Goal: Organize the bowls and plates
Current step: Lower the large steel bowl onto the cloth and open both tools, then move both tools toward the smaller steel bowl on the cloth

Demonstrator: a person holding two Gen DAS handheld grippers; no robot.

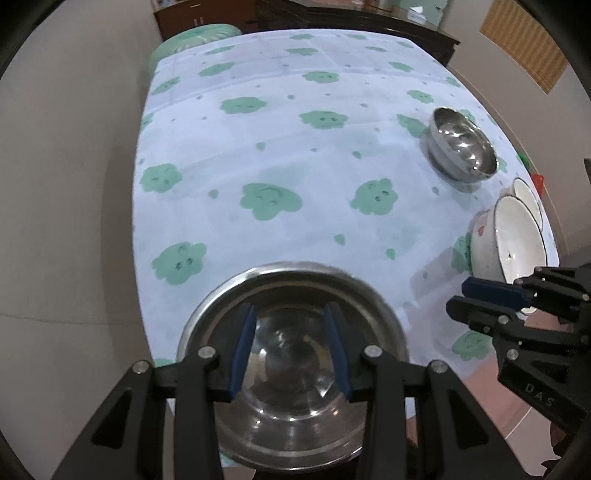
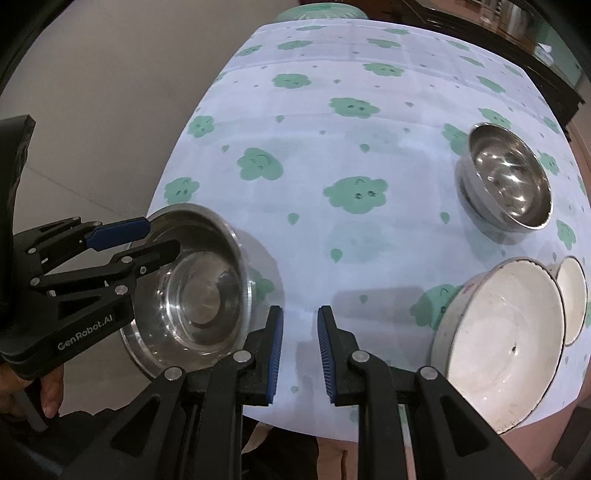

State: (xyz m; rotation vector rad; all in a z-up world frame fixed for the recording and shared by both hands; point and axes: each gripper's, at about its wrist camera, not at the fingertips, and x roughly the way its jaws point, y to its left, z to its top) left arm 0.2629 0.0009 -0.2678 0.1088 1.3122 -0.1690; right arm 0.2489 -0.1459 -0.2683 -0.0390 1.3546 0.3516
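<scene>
Near steel bowl at counter edge lies directly under left gripper, fingers part-open astride nothing; right gripper, narrowly parted, empty, sits beside the bowl.

We cannot see the near rim of the steel bowl in the left wrist view; the fingers and their black frame cover it. The small white bowl is mostly hidden behind the large white bowl, whose lower edge the right gripper covers. In the right wrist view, the hand is cut off by the dark edge. The furniture beyond the table is too blurred to make out.
</scene>
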